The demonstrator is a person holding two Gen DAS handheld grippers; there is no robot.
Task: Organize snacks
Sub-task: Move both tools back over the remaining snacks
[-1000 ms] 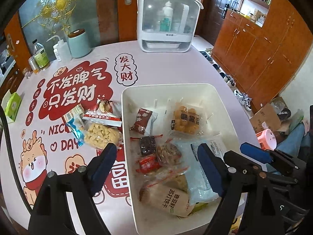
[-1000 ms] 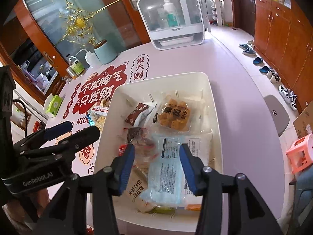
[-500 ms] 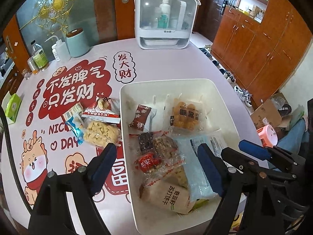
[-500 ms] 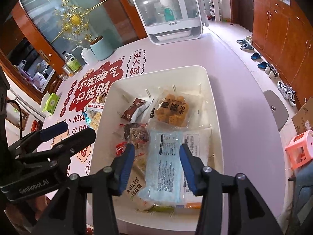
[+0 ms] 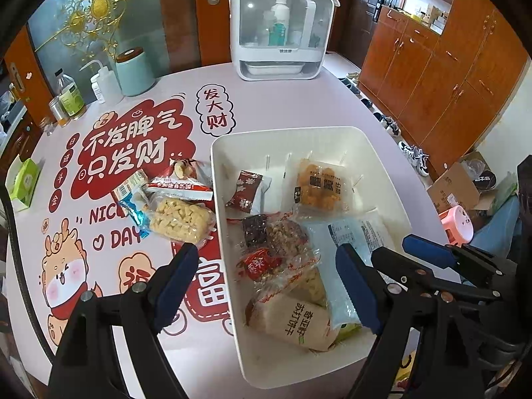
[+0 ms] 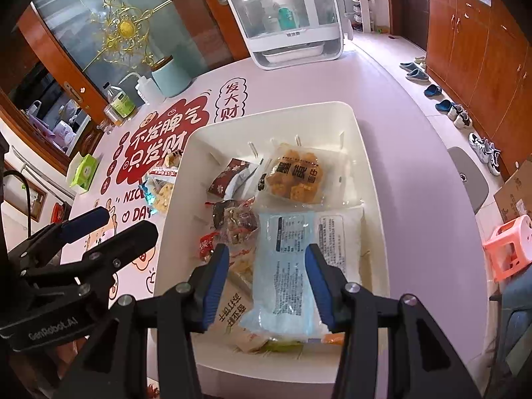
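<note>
A white bin (image 5: 289, 133) on the pink table holds several snack packs: a fried-ball pack (image 5: 319, 189), a dark red sachet (image 5: 247, 193), a beige cracker pack (image 5: 296, 322) and a pale blue packet (image 6: 286, 266). Three packs lie on the table left of the bin: a puffed-rice bar (image 5: 179, 221), a red-and-white pack (image 5: 183, 183) and a blue one (image 5: 133, 199). My left gripper (image 5: 266, 279) hovers open, straddling the bin's left wall, holding nothing. My right gripper (image 6: 267, 282) stands open above the pale blue packet, its pads clear of it. Each gripper shows at the edge of the other's view.
At the back stand a white lidded cabinet (image 5: 282, 30), a teal canister (image 5: 134, 73), a squeeze bottle (image 5: 101, 83) and small bottles. A green tissue box (image 5: 23, 179) sits far left. Right of the table edge are the floor, shoes, a pink stool (image 5: 457, 222) and wooden cupboards.
</note>
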